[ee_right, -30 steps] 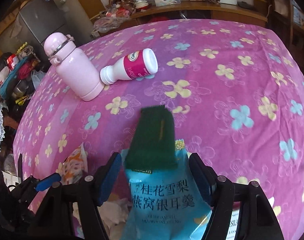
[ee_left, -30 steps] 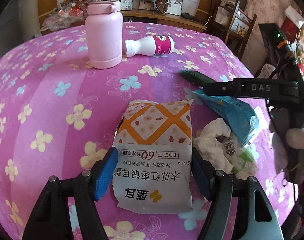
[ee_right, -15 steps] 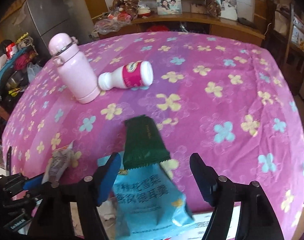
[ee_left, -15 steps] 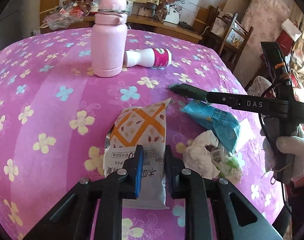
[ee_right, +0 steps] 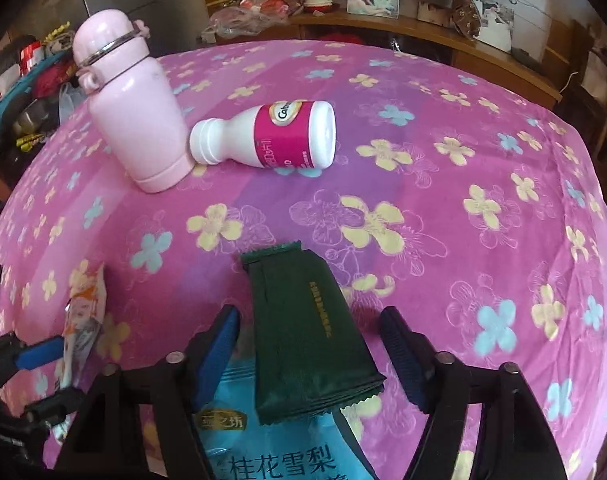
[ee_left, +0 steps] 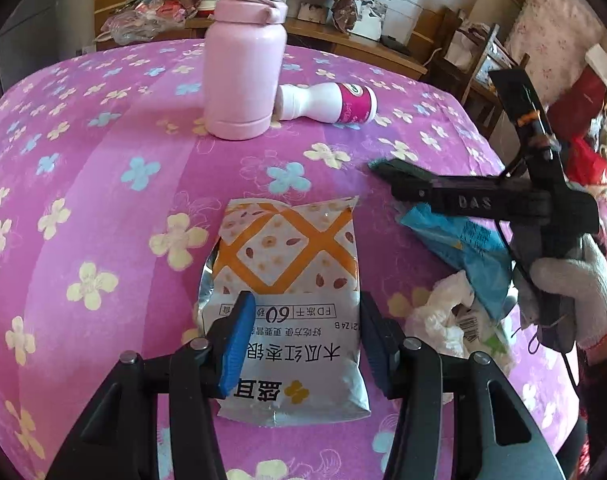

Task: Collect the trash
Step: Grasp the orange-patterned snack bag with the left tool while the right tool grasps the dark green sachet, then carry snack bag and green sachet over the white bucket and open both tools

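Observation:
An orange, white and silver snack packet (ee_left: 287, 280) lies flat on the pink flowered cloth. My left gripper (ee_left: 303, 320) straddles its lower half, jaws opening, blue pads at the packet's side edges without squeezing it. A dark green packet (ee_right: 303, 332) rests partly on a blue snack packet (ee_right: 263, 456). My right gripper (ee_right: 309, 336) has it between its fingers, jaws closing, with a gap on both sides. In the left wrist view the right gripper (ee_left: 387, 170) reaches in from the right over the blue packet (ee_left: 463, 248), held by a white-gloved hand (ee_left: 575, 280).
A pink flask (ee_left: 243, 72) stands at the back, with a white bottle with a magenta label (ee_left: 331, 104) lying beside it. Crumpled white tissue and wrappers (ee_left: 443, 320) sit right of the orange packet. The table edge drops off to the right; wooden shelves and chairs stand behind.
The left jaws pinched the orange packet half a second ago and have since spread; the packet lies flat again. The right jaws have narrowed around the green packet and come closer to it.

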